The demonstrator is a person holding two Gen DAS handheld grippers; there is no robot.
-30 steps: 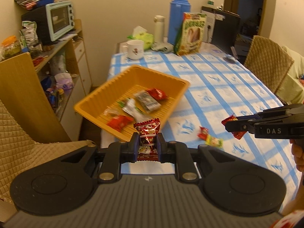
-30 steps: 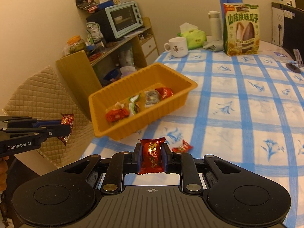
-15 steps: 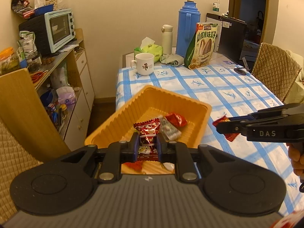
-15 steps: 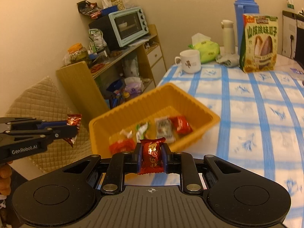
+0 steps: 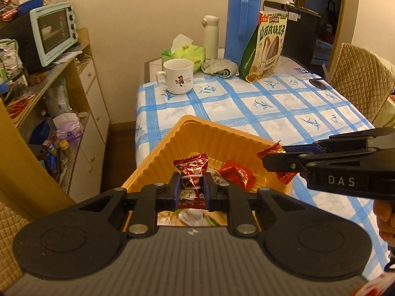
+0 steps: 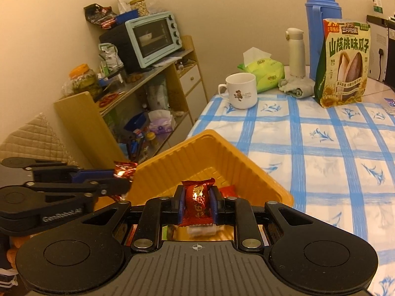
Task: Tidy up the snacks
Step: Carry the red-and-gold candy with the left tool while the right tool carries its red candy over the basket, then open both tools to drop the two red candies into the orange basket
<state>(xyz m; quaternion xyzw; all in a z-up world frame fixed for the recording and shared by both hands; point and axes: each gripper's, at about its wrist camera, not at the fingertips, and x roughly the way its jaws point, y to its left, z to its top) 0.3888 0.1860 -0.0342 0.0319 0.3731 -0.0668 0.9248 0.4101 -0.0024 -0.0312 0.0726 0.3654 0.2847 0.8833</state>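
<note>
Both hand-held grippers, left [image 5: 191, 185] and right [image 6: 196, 206], each pinch one red candy above one orange tray [image 5: 197, 135].

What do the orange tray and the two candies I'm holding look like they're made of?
Orange tray: thin moulded plastic, judging by its ribbed walls and soft sheen. Candy in the left hand-held gripper: glossy printed film or foil wrapper, crinkled, with glints. Red candy in the right hand-held gripper: similar shiny wrapper with crimped ends.

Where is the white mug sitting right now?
The white mug stands near the table's far left corner on the blue-checked tablecloth, just in front of the green tissue pack, beyond the yellow tray.
</note>
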